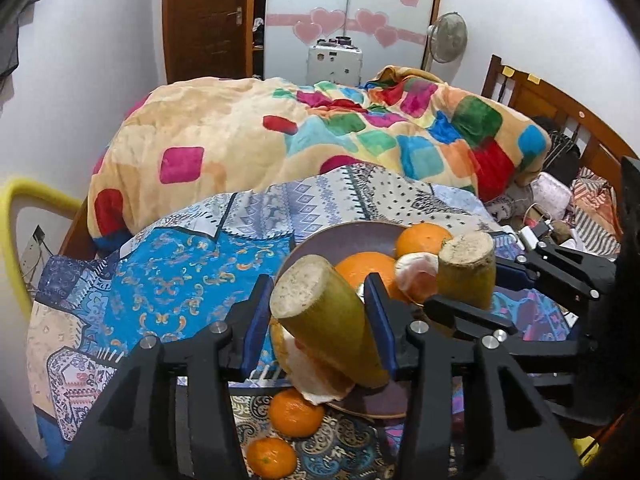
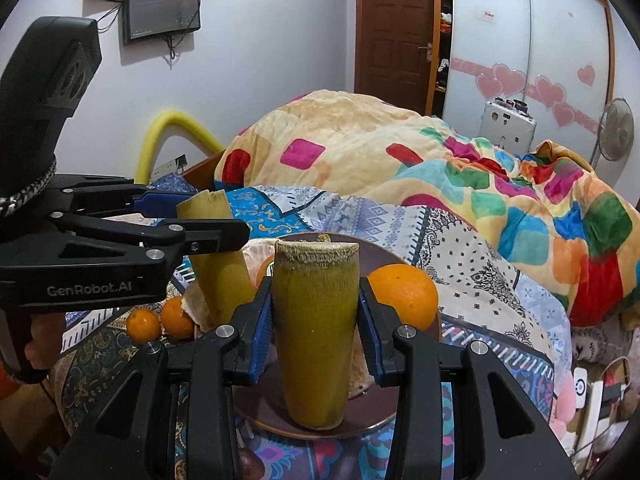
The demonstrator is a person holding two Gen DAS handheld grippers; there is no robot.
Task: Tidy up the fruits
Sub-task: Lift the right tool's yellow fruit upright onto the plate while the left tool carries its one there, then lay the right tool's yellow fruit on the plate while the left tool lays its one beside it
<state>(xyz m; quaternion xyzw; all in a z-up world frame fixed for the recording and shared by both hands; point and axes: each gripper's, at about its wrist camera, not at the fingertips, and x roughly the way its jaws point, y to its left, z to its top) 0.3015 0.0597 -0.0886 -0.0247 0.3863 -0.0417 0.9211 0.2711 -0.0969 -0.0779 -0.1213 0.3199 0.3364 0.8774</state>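
A brown plate (image 1: 340, 236) lies on the patterned bedspread and also shows in the right wrist view (image 2: 276, 412). My left gripper (image 1: 318, 316) is shut on a yellow-green sugarcane piece (image 1: 324, 320), tilted over the plate's near rim. My right gripper (image 2: 316, 324) is shut on a second sugarcane piece (image 2: 316, 332), upright with its base on the plate; it shows in the left wrist view (image 1: 466, 268). Oranges (image 1: 368, 270) and a peeled orange (image 1: 416, 276) lie on the plate. Two small oranges (image 1: 296, 412) lie on the bedspread beside the plate.
A heaped colourful blanket (image 1: 320, 132) fills the bed behind the plate. The wooden headboard (image 1: 560, 108) and cluttered items are at the right. A yellow padded chair frame (image 1: 24, 200) stands at the left by the wall.
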